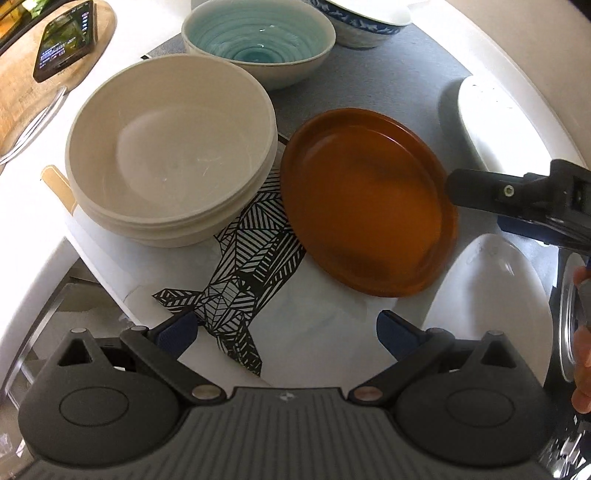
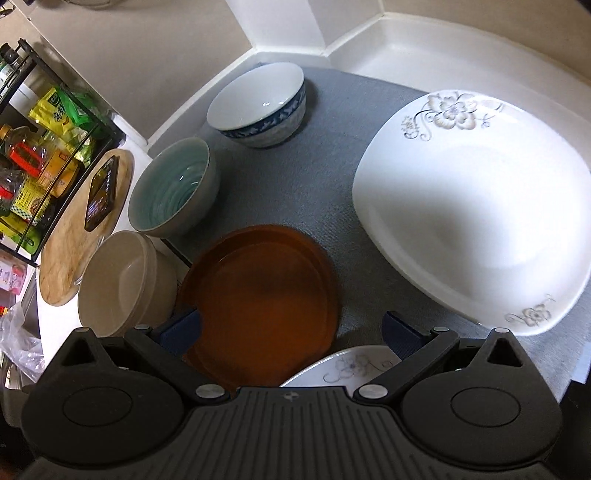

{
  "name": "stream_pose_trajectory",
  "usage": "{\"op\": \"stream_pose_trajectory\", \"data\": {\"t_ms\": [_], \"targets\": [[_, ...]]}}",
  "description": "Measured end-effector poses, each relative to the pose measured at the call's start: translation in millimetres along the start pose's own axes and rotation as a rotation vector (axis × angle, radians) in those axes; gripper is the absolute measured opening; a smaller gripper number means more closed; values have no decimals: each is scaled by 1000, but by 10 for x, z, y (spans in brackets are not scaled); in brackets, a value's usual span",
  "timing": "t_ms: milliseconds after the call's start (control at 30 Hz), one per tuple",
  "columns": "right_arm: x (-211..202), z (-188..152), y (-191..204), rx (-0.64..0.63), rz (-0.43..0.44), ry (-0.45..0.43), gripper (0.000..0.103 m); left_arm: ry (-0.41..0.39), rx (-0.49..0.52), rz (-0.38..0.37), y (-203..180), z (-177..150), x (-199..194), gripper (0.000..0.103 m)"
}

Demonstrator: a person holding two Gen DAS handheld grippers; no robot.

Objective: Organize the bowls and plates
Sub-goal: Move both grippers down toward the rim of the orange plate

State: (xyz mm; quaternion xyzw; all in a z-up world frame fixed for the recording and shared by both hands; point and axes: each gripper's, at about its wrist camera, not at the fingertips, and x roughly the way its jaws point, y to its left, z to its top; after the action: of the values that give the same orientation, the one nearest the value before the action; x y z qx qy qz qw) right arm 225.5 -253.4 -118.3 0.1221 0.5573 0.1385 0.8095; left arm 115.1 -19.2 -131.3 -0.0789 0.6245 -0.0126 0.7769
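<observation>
From the left wrist view, everything crowds around the round brown plate (image 1: pixel 367 203), which sits partly on a grey mat (image 1: pixel 388 77) and partly on a white sheet with a black-striped geometric print (image 1: pixel 243 266). Just left of it, rims nearly touching, is a stack of beige bowls (image 1: pixel 171 147), and behind those a ribbed teal-glazed bowl (image 1: pixel 258 38). Behind the plate to the right is a blue-patterned white bowl (image 1: pixel 360 22), only partly in frame. White plates (image 1: pixel 487 122) lie along the plate's right side and another (image 1: pixel 484 295) at its near right. A phone (image 1: pixel 64 38) rests on a wooden board (image 1: pixel 22 85) far left. The left gripper (image 1: pixel 286 334) hovers over the printed sheet with its jaws spread wide, holding nothing. The right gripper (image 1: pixel 458 192) comes in from the right with a finger over the plate's right rim; can't tell its state from here.

Right wrist view shows stuff the other misses: a big white square plate with grey flower print (image 2: pixel 476 218) right of the brown plate (image 2: pixel 262 299), a smaller flowered white plate (image 2: pixel 347 369) tucked at its near edge, and a black rack of packets and bottles (image 2: pixel 40 144) far left. The right gripper (image 2: pixel 291 332) is spread wide over the plate's near half, empty.
</observation>
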Motion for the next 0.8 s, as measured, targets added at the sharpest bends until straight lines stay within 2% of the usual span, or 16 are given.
{"op": "stream_pose_trajectory", "data": {"t_ms": [233,567,700,800], "targets": [[121,66,-13,-23,0,21,103,8,-47,-7,-31,34,40,103],[252,110,-52,-34,-7,54,103,49,-119,-63,-28,157,67,103],[314,120,-72,-23,-10,71,103,61,-179,-110,44,212,101,103],[369,124,-80,-17,-13,83,103,47,-260,-147,108,196,97,103]]}}
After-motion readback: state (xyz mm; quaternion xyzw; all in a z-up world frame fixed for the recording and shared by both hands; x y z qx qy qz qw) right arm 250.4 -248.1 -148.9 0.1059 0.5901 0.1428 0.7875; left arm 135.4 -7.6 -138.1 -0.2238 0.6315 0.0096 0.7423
